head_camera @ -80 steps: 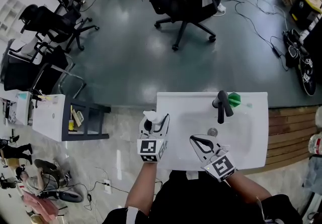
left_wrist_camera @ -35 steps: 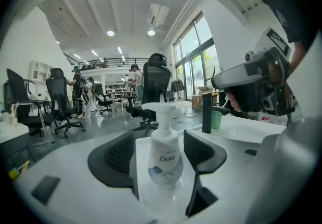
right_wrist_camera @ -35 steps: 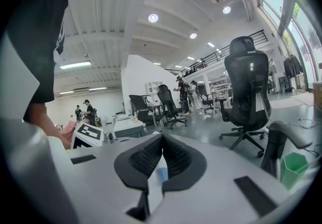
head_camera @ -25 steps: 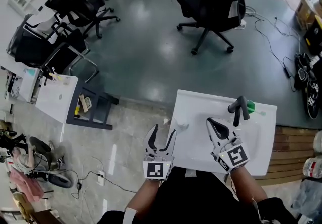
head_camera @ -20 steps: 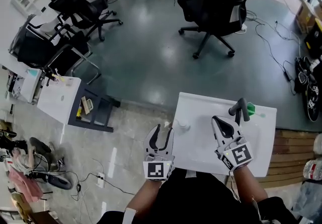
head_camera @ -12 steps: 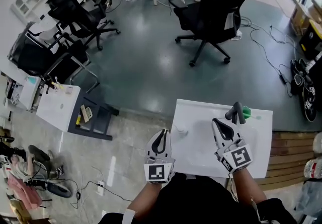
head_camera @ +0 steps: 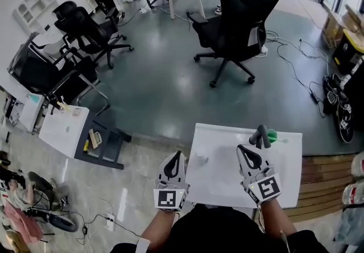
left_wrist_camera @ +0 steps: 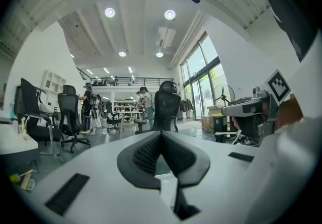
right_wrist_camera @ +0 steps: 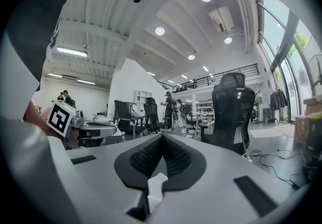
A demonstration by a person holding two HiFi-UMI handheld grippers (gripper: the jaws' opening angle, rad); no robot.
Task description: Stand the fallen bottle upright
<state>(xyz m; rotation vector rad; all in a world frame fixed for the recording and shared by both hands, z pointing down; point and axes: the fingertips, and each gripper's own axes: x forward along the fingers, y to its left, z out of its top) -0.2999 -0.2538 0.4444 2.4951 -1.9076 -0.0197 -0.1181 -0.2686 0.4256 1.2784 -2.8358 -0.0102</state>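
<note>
Holding my left claw (head_camera: pixel 177 156) and right claw (head_camera: pixel 242 149) closed, both empty.
The small pale plastic bottle (head_camera: pixel 200 156), apparently upright, sits at the white table (head_camera: pixel 224 181)'s left edge, just right of my nearer left claw.

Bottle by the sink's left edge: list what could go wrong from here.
1. The bottle sits close to the left edge of the sink top; a nudge could send it to the floor.
2. The shut left gripper hangs right beside it; a sideways swing might knock it over.
3. The right gripper is near the black faucet and could bump it.
</note>
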